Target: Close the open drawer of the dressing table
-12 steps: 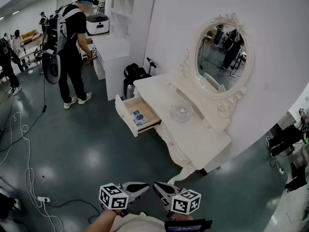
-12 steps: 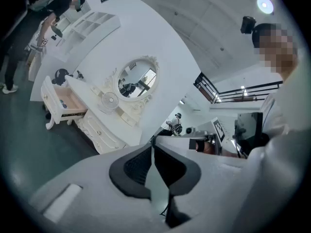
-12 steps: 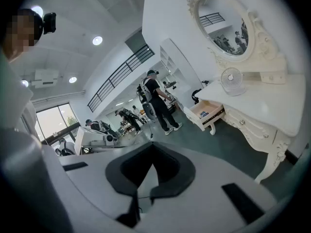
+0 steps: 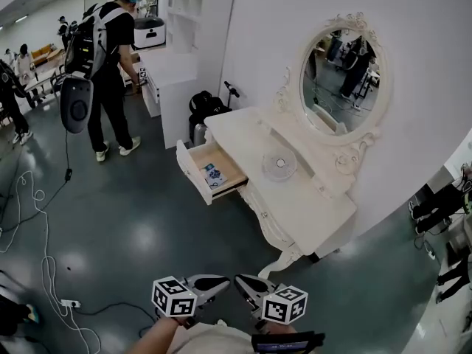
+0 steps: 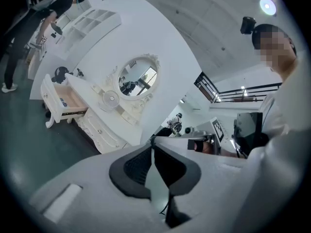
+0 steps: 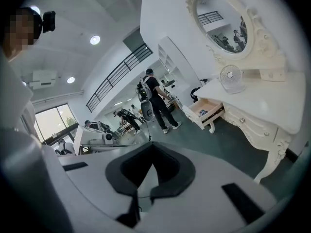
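Note:
The white dressing table [image 4: 310, 212] with an oval mirror [image 4: 341, 76] stands against the wall, far ahead of me. Its drawer [image 4: 210, 172] is pulled out to the left, with a small blue-printed item inside. The drawer also shows small in the left gripper view [image 5: 68, 101] and the right gripper view [image 6: 206, 111]. My left gripper [image 4: 223, 282] and right gripper [image 4: 238, 279] hang side by side at the bottom of the head view, well short of the table. Both are shut and hold nothing, as the left gripper [image 5: 153, 147] and right gripper [image 6: 153, 152] show in their own views.
A round clear dish [image 4: 279, 166] sits on the tabletop. A black bag [image 4: 203, 113] stands behind the drawer by a white cabinet [image 4: 173, 72]. A person with a backpack [image 4: 107, 65] stands at the back left. Cables [image 4: 40, 264] and a power strip [image 4: 66, 303] lie on the floor at left.
The person at the back left has shifted a step and the hanging round pack swung lower. Both grippers stay where they were, still shut.

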Action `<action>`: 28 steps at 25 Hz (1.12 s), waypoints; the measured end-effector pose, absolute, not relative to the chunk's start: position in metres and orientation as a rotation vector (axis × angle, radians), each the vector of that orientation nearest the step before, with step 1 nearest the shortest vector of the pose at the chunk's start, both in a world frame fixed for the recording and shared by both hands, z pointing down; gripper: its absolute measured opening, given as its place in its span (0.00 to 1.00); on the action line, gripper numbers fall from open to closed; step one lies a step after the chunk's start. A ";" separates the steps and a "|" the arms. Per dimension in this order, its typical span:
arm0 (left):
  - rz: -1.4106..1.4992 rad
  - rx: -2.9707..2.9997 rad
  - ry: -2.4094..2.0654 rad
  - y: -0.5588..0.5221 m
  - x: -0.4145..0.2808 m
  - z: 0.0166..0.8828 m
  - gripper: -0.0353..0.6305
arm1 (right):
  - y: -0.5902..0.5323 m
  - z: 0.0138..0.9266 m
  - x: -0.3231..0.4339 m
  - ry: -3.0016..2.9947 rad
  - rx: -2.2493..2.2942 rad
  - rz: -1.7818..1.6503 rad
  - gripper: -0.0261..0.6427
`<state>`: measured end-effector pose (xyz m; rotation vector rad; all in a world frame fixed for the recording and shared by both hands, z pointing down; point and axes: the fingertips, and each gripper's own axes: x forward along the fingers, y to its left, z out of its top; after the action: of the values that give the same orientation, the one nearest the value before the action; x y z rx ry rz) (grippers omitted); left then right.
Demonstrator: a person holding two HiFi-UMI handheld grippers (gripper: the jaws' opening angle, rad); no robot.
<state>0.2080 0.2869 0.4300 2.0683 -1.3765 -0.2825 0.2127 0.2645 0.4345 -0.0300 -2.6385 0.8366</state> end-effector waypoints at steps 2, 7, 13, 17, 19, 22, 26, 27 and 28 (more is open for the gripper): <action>-0.285 2.070 -1.374 0.287 0.207 0.430 0.09 | 0.265 0.433 0.209 -2.649 -0.042 0.843 0.06; -0.269 2.078 -1.365 0.285 0.199 0.431 0.09 | 0.259 0.422 0.195 -2.718 -0.041 0.924 0.06; -0.288 2.092 -1.361 0.280 0.160 0.425 0.09 | 0.242 0.421 0.164 -2.721 0.046 0.938 0.07; -0.280 2.093 -1.389 0.279 0.113 0.422 0.09 | 0.238 0.421 0.126 -2.719 0.081 0.944 0.07; -0.273 2.099 -1.394 0.277 0.090 0.421 0.09 | 0.237 0.420 0.104 -2.725 0.087 0.942 0.07; -0.251 2.127 -1.390 0.273 0.061 0.420 0.09 | 0.235 0.418 0.076 -2.741 0.108 0.931 0.07; -0.224 2.170 -1.355 0.268 0.037 0.419 0.09 | 0.232 0.417 0.056 -2.755 0.181 0.946 0.07; -0.221 2.177 -1.341 0.266 0.033 0.420 0.09 | 0.232 0.418 0.054 -2.755 0.204 0.953 0.07; -0.219 2.180 -1.328 0.264 0.030 0.422 0.09 | 0.231 0.420 0.054 -2.752 0.229 0.961 0.07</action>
<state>0.0295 0.2644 0.4221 2.1803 -1.3277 -0.2187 0.0540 0.2310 0.4196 0.2289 -2.7521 0.9606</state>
